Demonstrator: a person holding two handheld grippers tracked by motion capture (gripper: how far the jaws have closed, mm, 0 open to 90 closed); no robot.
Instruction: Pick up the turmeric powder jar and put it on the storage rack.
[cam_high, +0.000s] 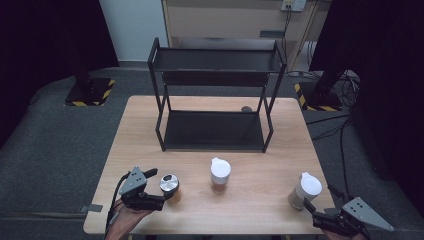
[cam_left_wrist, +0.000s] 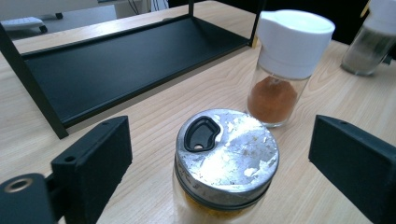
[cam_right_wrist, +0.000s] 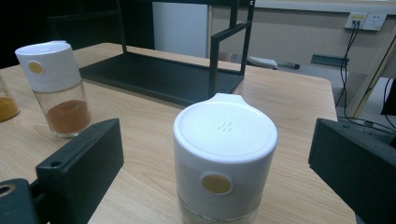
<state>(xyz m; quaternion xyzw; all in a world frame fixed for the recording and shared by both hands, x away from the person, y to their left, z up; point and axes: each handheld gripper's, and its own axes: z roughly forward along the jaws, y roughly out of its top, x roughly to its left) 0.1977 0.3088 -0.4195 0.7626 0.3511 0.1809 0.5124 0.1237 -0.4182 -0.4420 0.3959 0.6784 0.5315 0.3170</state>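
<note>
A glass jar with a worn silver lid (cam_high: 169, 183) (cam_left_wrist: 226, 150) holds yellow spice and stands at the table's front left. My left gripper (cam_high: 161, 186) (cam_left_wrist: 219, 163) has its jaws on either side of the jar, open, with a gap on each side. A white-capped shaker with brown spice (cam_high: 220, 175) (cam_left_wrist: 286, 65) (cam_right_wrist: 60, 88) stands in the middle. A second white-capped shaker (cam_high: 305, 190) (cam_right_wrist: 224, 158) stands at the front right. My right gripper (cam_high: 320, 210) (cam_right_wrist: 215, 163) is open with this shaker between its jaws, not touching.
A black two-tier metal rack (cam_high: 215, 95) (cam_left_wrist: 116, 60) (cam_right_wrist: 159, 74) stands at the back of the wooden table (cam_high: 260, 210). A small dark disc (cam_high: 246, 108) lies by the rack's right leg. Cables and stands sit on the floor beyond.
</note>
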